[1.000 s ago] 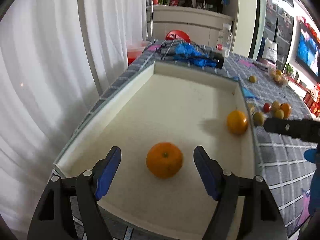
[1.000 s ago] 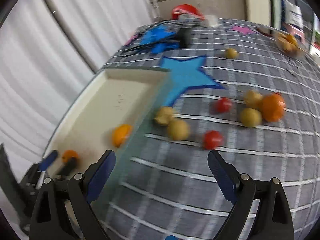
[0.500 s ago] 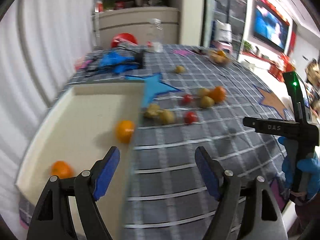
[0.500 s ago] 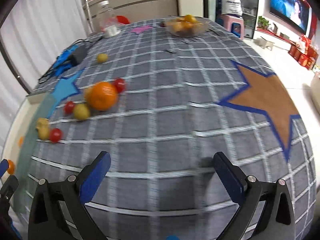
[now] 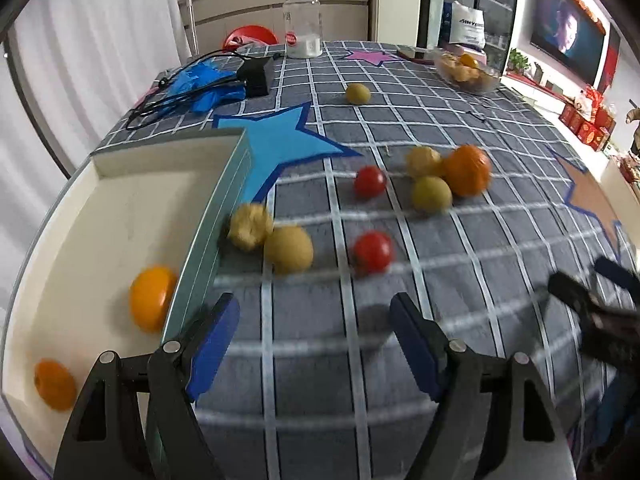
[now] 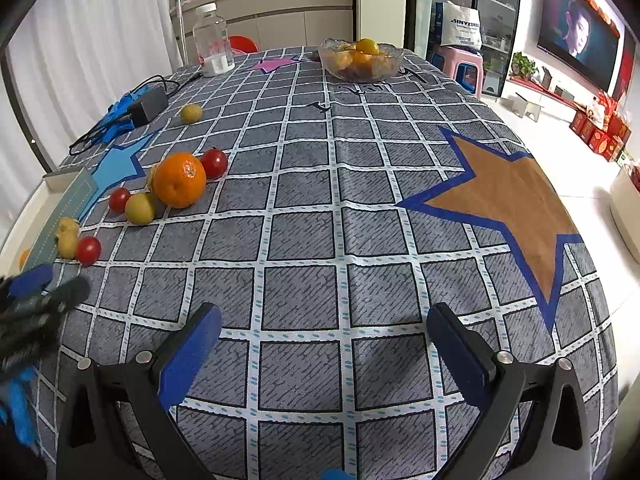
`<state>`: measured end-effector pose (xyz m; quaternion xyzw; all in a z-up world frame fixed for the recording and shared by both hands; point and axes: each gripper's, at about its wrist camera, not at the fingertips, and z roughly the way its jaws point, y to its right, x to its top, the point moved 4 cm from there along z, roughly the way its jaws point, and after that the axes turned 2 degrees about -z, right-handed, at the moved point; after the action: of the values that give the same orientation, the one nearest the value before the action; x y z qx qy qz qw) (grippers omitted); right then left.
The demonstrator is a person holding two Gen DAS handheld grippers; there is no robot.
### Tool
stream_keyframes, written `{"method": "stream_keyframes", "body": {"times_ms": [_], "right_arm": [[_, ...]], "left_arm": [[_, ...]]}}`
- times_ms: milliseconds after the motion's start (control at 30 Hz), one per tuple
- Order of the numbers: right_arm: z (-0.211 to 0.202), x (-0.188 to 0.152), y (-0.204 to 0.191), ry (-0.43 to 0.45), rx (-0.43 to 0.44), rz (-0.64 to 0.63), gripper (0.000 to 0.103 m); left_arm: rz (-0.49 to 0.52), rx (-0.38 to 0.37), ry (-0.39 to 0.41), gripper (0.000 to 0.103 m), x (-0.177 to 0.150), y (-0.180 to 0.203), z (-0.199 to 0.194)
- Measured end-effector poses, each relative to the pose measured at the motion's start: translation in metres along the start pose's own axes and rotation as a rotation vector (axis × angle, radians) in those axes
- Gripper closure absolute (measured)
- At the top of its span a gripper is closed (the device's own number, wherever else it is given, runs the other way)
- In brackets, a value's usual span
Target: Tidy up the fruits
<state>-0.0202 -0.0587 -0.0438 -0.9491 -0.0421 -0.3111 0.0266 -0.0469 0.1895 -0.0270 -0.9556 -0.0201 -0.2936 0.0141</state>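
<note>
Grippers, both yours: left gripper (image 5: 314,336) gapes wide with nothing between its blue pads, poised above the grey checked tablecloth (image 6: 360,240) beside the tray wall; right gripper (image 6: 322,344) likewise spread and empty over bare cloth. Shallow cream tray (image 5: 80,216) on the worktop's left edge — two oranges inside, one (image 5: 150,298) against the wall, one (image 5: 54,384) in the near corner. Loose on the cloth: large round orange (image 6: 179,179), three red cherry tomatoes — nearest (image 5: 373,251) — and several yellow-green fruits (image 5: 289,249). Clear glass bowl (image 6: 362,62) of fruit, far end.
</note>
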Motion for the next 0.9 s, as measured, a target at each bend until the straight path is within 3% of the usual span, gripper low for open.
{"method": "stream_keyframes", "body": {"times_ms": [267,300,333,367,467,800,900], "right_arm": [[-0.005,0.0,0.007,0.026,0.061,0.045,0.0],[-0.006,0.0,0.007,0.028,0.067,0.049,0.0],[-0.006,0.0,0.008,0.031,0.073,0.053,0.0],[-0.007,0.0,0.008,0.033,0.078,0.057,0.0],[-0.007,0.001,0.01,0.038,0.09,0.066,0.0],[-0.009,0.001,0.013,0.047,0.11,0.082,0.0],[-0.009,0.001,0.013,0.047,0.11,0.082,0.0]], "left_arm": [[-0.039,0.032,0.02,0.025,0.029,0.016,0.021],[-0.039,0.023,0.024,0.03,0.029,0.018,0.02],[-0.032,0.003,0.026,0.046,0.03,0.021,0.019],[-0.02,-0.013,0.028,0.052,0.029,0.024,0.017],[0.034,-0.006,0.036,0.053,0.022,0.035,0.011],[0.114,-0.153,0.05,0.052,-0.03,0.071,-0.026],[0.152,-0.156,0.063,0.051,-0.038,0.08,-0.032]]}}
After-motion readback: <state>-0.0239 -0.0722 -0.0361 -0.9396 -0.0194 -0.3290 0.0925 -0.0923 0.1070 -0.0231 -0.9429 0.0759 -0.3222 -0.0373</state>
